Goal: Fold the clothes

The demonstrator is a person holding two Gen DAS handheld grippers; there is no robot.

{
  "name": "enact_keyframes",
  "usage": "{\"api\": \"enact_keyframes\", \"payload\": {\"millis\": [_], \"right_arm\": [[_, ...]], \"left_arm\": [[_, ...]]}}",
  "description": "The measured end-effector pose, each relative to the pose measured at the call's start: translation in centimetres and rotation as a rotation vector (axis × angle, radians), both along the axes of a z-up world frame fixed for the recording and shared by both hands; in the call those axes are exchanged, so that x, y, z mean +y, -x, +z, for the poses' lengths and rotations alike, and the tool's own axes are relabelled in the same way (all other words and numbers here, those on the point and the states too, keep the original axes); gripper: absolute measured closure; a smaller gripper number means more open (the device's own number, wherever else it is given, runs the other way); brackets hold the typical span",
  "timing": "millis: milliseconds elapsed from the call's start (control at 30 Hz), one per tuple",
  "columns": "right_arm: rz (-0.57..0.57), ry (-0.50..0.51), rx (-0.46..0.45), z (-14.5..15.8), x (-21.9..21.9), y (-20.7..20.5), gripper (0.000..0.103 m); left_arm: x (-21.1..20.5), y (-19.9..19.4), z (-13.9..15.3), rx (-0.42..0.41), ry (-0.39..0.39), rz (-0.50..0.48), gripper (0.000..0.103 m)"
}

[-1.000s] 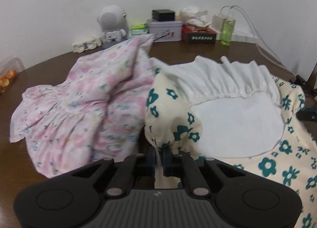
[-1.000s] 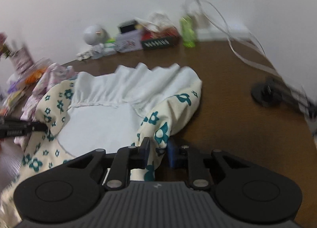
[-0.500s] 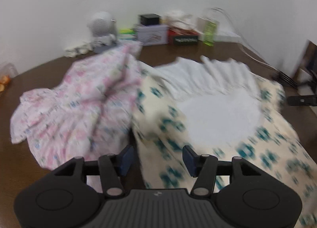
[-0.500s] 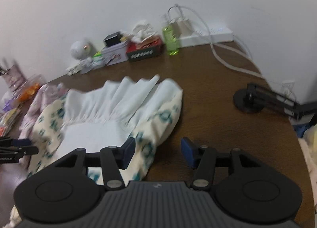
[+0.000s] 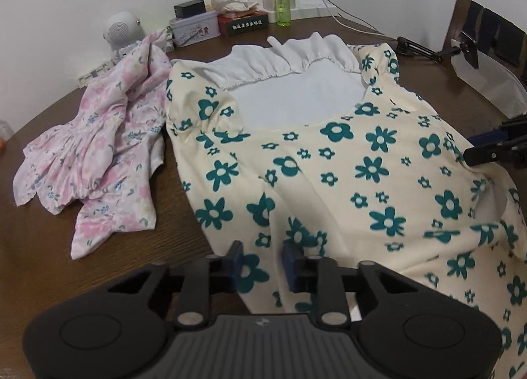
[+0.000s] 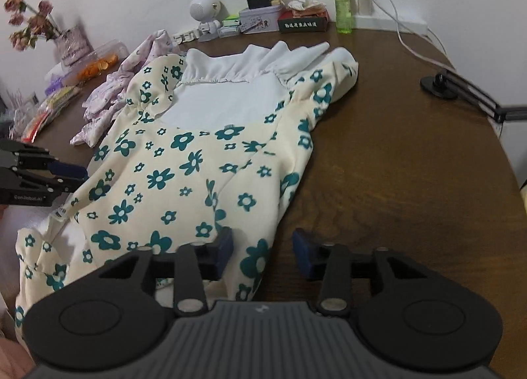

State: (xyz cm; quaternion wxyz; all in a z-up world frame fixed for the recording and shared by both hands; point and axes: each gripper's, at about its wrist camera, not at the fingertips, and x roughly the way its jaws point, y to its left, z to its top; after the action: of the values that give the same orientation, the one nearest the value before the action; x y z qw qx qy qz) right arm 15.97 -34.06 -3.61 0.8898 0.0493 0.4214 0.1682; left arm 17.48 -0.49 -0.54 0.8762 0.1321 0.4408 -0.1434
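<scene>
A cream dress with teal flowers (image 5: 346,161) lies spread on the brown table, white ruffled neckline at the far end; it also shows in the right wrist view (image 6: 197,161). My left gripper (image 5: 262,265) is open over the dress's near left edge, cloth between its jaws but not clamped. My right gripper (image 6: 262,252) is open at the dress's near right edge, jaws wide apart. The right gripper shows at the right edge of the left wrist view (image 5: 497,148); the left gripper shows at the left edge of the right wrist view (image 6: 36,171).
A crumpled pink floral garment (image 5: 98,148) lies left of the dress. Along the far wall stand a white speaker (image 5: 120,28), tins and boxes (image 5: 197,28), a green bottle (image 5: 283,7) and cables. A black stand (image 6: 461,89) sits at the right. Snack bags (image 6: 66,82) lie far left.
Both grippers let go of the dress shoulders, opened and pulled back toward me. The dress now lies flatter, and the grippers sit at its near edges.
</scene>
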Motion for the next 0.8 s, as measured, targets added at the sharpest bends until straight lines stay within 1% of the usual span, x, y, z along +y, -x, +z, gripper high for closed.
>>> {"api": "enact_keyframes", "payload": {"millis": [133,200,267,300,333,367,400,433,467,500,533,600,633,700,733,767,800], "right_arm": [[-0.077,-0.117,-0.012,0.4,-1.8,-0.7,0.062],[-0.107,-0.133,-0.010,0.7,-2.5,-1.8,0.063],[-0.115,-0.135,0.011,0.6,-2.6,-2.9,0.064],[-0.114,-0.134,0.026,0.5,-2.5,-3.5,0.068],[-0.111,-0.127,0.040,0.3,-2.3,-4.0,0.071],[-0.101,-0.110,0.054,0.0,-1.9,-4.5,0.072],[-0.087,-0.084,0.059,-0.1,-1.3,-4.7,0.076],[-0.073,-0.054,0.053,-0.2,-0.6,-4.8,0.082],[-0.058,-0.025,0.048,-0.2,0.0,-5.0,0.085],[-0.042,-0.002,0.044,-0.2,0.6,-5.0,0.092],[-0.021,0.023,0.037,-0.2,1.1,-5.0,0.099],[0.028,0.094,0.011,0.0,1.9,-4.6,0.099],[0.044,0.131,-0.002,0.1,2.2,-4.4,0.100],[0.038,0.179,-0.013,0.3,1.8,-4.5,0.100],[0.032,0.180,-0.014,0.4,1.5,-4.5,0.100],[0.027,0.159,-0.012,0.5,1.3,-4.4,0.100],[0.021,0.138,-0.010,0.6,1.1,-4.4,0.097]], "left_arm": [[0.2,0.1,0.7,-0.014,0.027,0.057,0.080],[0.5,-0.2,0.6,-0.002,0.030,0.085,0.080],[0.8,-0.6,0.5,0.011,0.033,0.113,0.081],[0.9,-0.8,0.5,0.017,0.035,0.127,0.081],[1.1,-0.9,0.5,0.023,0.037,0.141,0.081],[1.2,-1.1,0.4,0.029,0.038,0.155,0.081],[1.4,-1.3,0.4,0.036,0.040,0.169,0.081],[1.5,-1.5,0.4,0.042,0.042,0.183,0.082],[1.6,-1.6,0.3,0.048,0.043,0.197,0.086],[1.3,-1.6,0.2,0.042,0.043,0.181,0.092],[1.0,-1.6,0.2,0.037,0.043,0.166,0.101],[0.0,-1.2,0.0,-0.001,-0.033,0.114,0.102],[0.3,-1.1,0.0,-0.004,-0.028,0.112,0.101],[0.8,-1.0,0.0,-0.011,-0.017,0.109,0.101],[1.0,-1.0,0.0,-0.014,-0.012,0.107,0.101],[1.2,-0.9,0.0,-0.017,-0.006,0.105,0.097],[1.5,-0.6,0.4,-0.027,0.028,0.103,0.094]]}}
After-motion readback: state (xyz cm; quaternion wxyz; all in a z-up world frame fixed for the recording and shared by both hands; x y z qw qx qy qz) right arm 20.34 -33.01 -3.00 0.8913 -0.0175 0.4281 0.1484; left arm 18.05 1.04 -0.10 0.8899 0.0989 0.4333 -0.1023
